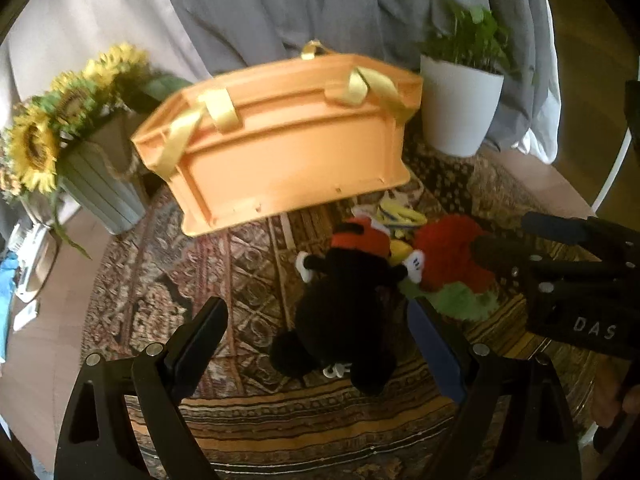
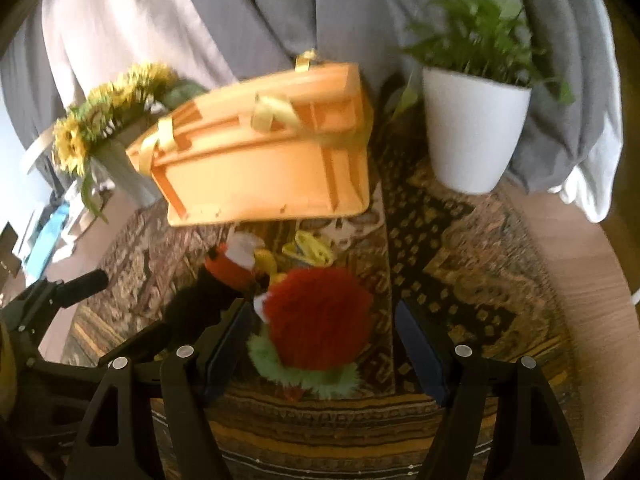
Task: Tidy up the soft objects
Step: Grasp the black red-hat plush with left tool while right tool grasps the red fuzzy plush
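Observation:
A black plush toy with red shorts and white gloves lies on the patterned rug. My left gripper hangs open over it, the toy nearer its right finger, and no pad presses on it. Beside it lies a red fuzzy plush with a green fringe, also seen as the red plush. My right gripper stands open around that plush without squeezing it. An orange basket with yellow ribbon handles stands behind the toys. A small yellow soft item lies between the toys and the basket.
A grey pot of sunflowers stands left of the basket. A white pot with a green plant stands to its right. A grey cloth hangs behind. Bare wooden floor borders the rug.

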Demonstrator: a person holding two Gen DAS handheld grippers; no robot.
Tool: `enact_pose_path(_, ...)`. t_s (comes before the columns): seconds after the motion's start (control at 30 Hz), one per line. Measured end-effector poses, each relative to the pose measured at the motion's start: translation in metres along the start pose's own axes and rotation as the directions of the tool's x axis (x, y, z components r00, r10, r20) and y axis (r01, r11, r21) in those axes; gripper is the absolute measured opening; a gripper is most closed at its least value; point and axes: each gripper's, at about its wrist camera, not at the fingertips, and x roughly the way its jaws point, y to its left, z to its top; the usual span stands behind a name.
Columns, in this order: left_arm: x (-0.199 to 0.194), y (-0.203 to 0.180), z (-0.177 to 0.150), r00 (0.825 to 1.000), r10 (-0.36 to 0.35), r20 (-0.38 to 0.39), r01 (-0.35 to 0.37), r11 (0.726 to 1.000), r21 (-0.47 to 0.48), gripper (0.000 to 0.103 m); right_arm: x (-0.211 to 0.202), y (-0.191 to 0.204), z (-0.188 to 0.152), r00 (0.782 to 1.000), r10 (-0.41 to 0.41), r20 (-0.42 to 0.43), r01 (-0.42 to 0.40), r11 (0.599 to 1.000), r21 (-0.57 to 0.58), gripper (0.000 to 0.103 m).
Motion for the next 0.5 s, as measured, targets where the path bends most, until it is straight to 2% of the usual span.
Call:
enact_pose_path(0.3, 0.042, 0.000, -0.001, 0.996, -0.036, -0.087, 0.036, 0.999, -0.003, 0.092, 0.042, -0.008, -0.005, 0.991, 0.031, -0.129, -0.029, 0.999, 0.015, 0.074)
enact_pose_path(0.5, 0.060, 0.000, 0.000, 0.993, -0.042, -0.112, 0.042, 0.999, -0.006, 0.089, 0.061, -0.010, -0.003, 0.985, 0.057, -0.162, -0.055, 0.998, 0.013, 0.073)
